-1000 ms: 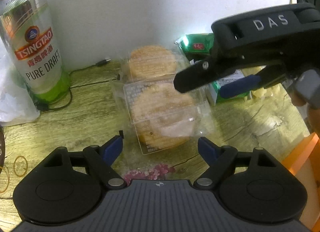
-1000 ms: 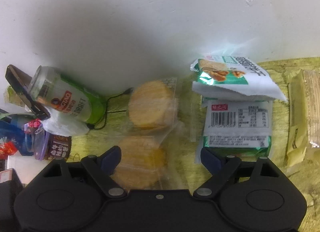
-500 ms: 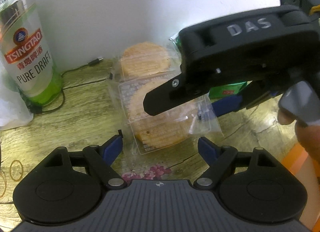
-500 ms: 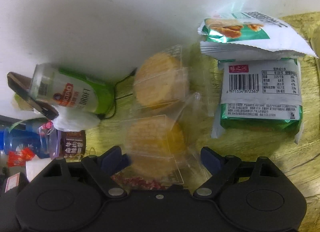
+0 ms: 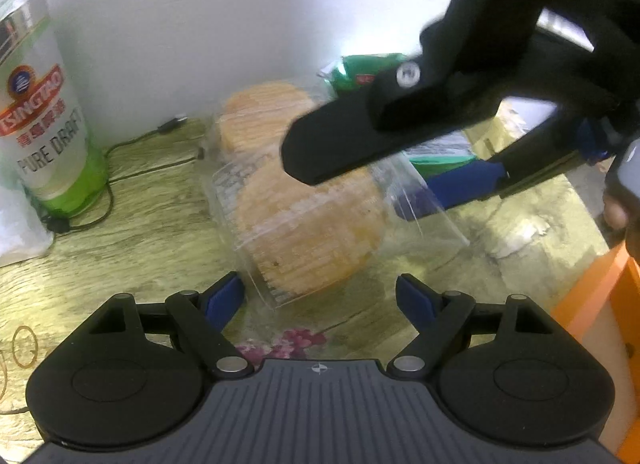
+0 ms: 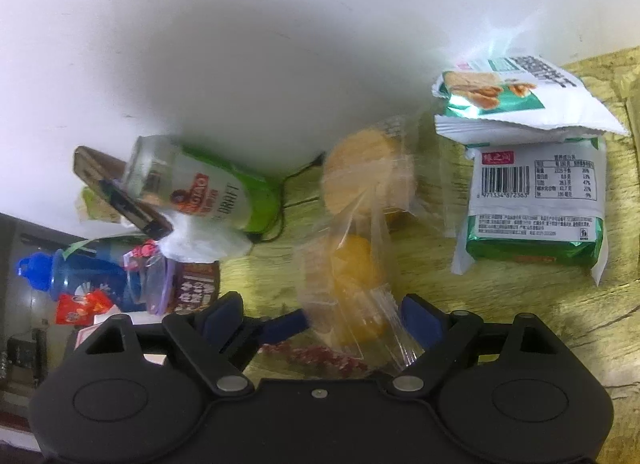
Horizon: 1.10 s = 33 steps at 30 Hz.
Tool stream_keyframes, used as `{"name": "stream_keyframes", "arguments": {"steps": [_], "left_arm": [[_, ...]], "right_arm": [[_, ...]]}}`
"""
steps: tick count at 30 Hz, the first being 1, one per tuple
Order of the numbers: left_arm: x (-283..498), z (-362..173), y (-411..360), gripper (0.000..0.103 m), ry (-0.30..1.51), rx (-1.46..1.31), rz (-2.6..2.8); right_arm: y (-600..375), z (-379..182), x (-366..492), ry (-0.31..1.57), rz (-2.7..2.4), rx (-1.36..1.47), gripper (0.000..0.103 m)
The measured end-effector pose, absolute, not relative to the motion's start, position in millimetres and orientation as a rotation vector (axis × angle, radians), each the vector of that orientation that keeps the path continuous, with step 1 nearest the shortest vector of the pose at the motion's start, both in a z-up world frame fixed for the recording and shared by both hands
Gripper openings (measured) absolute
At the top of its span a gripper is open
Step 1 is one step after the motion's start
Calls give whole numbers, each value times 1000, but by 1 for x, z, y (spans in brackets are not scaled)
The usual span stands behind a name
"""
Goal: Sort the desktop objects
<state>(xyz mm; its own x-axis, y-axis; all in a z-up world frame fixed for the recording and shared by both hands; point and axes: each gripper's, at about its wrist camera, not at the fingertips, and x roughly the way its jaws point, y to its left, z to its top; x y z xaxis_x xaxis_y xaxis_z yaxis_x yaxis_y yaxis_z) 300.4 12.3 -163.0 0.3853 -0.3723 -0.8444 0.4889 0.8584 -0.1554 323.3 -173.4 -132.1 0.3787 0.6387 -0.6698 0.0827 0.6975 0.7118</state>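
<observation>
A green-and-white Tsingtao beer can stands upright at the far left of the wood-grain counter, tight against the white wall, with a thin black cable looped around its foot; it looks parked out of the way while the snacks are dealt with.

At centre lie two clear-wrapped round cakes. The far cake rests near the wall, and the near cake lies just in front of it, its loose plastic flaring out to the right. The near cake appears to be the item being sorted at this moment, since both tools are trained on it.

The left gripper points steeply down at that cake, jaws apart and empty, the blue pads flanking the wrapper's near edge without pressing on it, seemingly poised to steady or receive the packet.

From the right, the right gripper reaches in slantwise over the cake, one black finger above it and one blue-padded finger low beside the flared wrapper. Its jaws stand wide; in its own blurred view the crinkled wrapper sits between them, the film close against one pad, but no firm clamp can be made out.

Beyond, green snack packets are stacked against the wall, apparently a group already gathered. At the far right edge, part of a person's hand holds the tool, beside an orange bin edge.
</observation>
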Motion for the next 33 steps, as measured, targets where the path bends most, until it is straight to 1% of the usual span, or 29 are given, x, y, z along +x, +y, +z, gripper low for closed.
{"name": "stream_keyframes", "arguments": {"steps": [5, 14, 20, 23, 24, 29, 33], "left_arm": [[295, -158, 7, 83, 1040, 127, -609], [292, -166, -15, 83, 1065, 84, -719], [293, -175, -16, 84, 1100, 14, -752], [295, -175, -12, 87, 1117, -37, -755], [297, -175, -10, 89, 1125, -55, -750], [303, -176, 7, 90, 1164, -158, -707], [305, -175, 21, 93, 1190, -227, -668]], "right_arm": [[-173, -116, 315, 1112, 430, 746, 87], [-175, -90, 308, 1052, 452, 783, 87], [-164, -88, 317, 1042, 494, 831, 86], [-154, -92, 324, 1057, 514, 855, 86], [-151, -95, 326, 1067, 517, 863, 86], [-136, -108, 333, 1110, 521, 883, 86], [-136, -107, 332, 1109, 519, 879, 86]]}}
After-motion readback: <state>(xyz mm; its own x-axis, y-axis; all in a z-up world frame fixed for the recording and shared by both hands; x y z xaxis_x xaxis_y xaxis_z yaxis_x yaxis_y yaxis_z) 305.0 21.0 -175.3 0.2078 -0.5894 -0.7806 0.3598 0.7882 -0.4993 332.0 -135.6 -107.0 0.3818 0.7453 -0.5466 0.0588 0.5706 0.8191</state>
